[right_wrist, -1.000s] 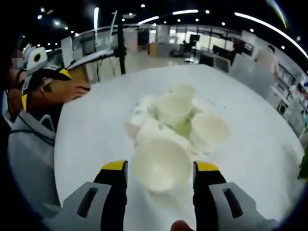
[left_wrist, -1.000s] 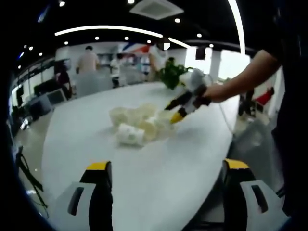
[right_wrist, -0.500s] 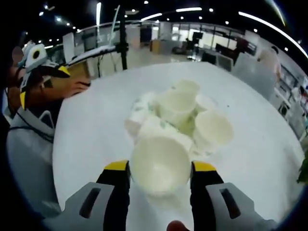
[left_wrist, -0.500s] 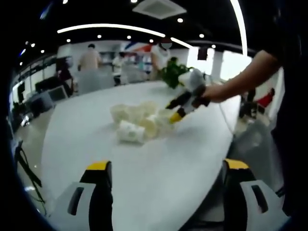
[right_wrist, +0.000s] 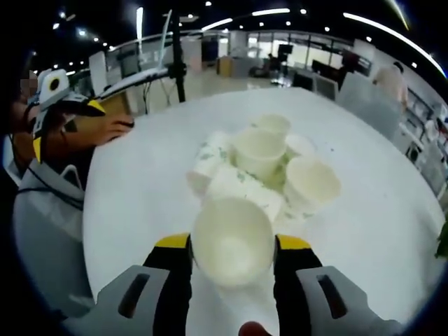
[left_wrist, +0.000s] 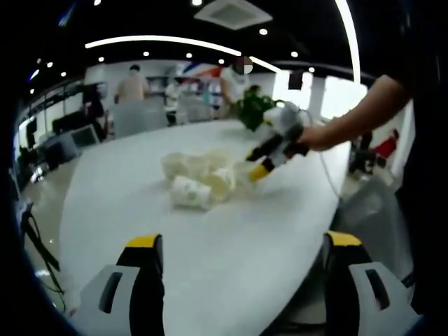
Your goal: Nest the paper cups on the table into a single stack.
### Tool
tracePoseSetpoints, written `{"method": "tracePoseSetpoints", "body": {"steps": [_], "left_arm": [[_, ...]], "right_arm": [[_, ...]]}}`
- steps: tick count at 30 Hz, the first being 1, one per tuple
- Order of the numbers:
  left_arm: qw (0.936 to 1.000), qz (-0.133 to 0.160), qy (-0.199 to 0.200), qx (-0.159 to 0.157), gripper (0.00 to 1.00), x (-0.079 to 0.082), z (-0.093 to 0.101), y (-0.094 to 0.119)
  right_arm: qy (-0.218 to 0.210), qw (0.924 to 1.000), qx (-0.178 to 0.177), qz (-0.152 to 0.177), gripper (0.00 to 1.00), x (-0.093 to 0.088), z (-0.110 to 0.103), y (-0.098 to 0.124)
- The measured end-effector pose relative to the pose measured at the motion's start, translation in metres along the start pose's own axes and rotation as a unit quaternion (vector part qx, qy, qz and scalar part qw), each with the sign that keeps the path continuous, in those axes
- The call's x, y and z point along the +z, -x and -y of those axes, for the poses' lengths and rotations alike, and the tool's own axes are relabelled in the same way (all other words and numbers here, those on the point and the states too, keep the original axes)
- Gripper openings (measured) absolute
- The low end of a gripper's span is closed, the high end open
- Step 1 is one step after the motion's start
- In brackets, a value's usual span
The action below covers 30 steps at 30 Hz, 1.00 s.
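Several white paper cups (left_wrist: 199,175) lie and stand in a loose heap in the middle of the white table (left_wrist: 210,245). In the right gripper view the heap (right_wrist: 262,164) sits just beyond one cup (right_wrist: 232,240), mouth toward the camera, on which my right gripper (right_wrist: 232,243) is shut. In the left gripper view that right gripper (left_wrist: 269,150), held by a hand, hovers at the heap's right side. My left gripper (left_wrist: 243,241) is open, well short of the heap. It also appears as the left gripper (right_wrist: 52,98) at the table's left edge.
A green plant (left_wrist: 250,108) stands at the table's far end. People and chairs (left_wrist: 133,115) are beyond it. The table's near edge (left_wrist: 308,280) curves close to my left gripper. A person's body (right_wrist: 42,210) stands by the table's left side.
My right gripper's jaws have drawn in a little on the cup, and the cup has come slightly away from the heap. The left gripper has stayed open in place.
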<state>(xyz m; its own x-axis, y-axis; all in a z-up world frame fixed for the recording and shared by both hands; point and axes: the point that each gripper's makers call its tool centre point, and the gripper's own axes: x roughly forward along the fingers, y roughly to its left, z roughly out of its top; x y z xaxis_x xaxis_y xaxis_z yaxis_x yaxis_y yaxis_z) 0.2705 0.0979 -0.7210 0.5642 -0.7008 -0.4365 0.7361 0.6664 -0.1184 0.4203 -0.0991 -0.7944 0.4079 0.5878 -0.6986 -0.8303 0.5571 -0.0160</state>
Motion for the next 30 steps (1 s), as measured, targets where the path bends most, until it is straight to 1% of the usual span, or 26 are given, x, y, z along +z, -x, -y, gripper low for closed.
{"method": "tracePoseSetpoints", "body": {"steps": [9,13,18,30], "left_arm": [[1.0000,0.003,0.002,0.004,0.95,0.001,0.000,0.004],[1.0000,0.004,0.001,0.004,0.95,0.002,0.000,0.003],[1.0000,0.004,0.001,0.005,0.94,0.002,-0.001,0.004],[0.9999,0.007,0.005,0.013,0.95,0.001,-0.008,0.005]], "right_arm": [[0.003,0.9999,-0.006,0.013,0.42,0.010,-0.005,0.009],[0.008,0.9996,-0.008,0.024,0.42,0.017,-0.008,0.016],[0.010,0.9994,-0.008,0.032,0.42,0.022,-0.011,0.023],[0.012,0.9991,-0.007,0.041,0.42,0.022,-0.026,0.039]]}}
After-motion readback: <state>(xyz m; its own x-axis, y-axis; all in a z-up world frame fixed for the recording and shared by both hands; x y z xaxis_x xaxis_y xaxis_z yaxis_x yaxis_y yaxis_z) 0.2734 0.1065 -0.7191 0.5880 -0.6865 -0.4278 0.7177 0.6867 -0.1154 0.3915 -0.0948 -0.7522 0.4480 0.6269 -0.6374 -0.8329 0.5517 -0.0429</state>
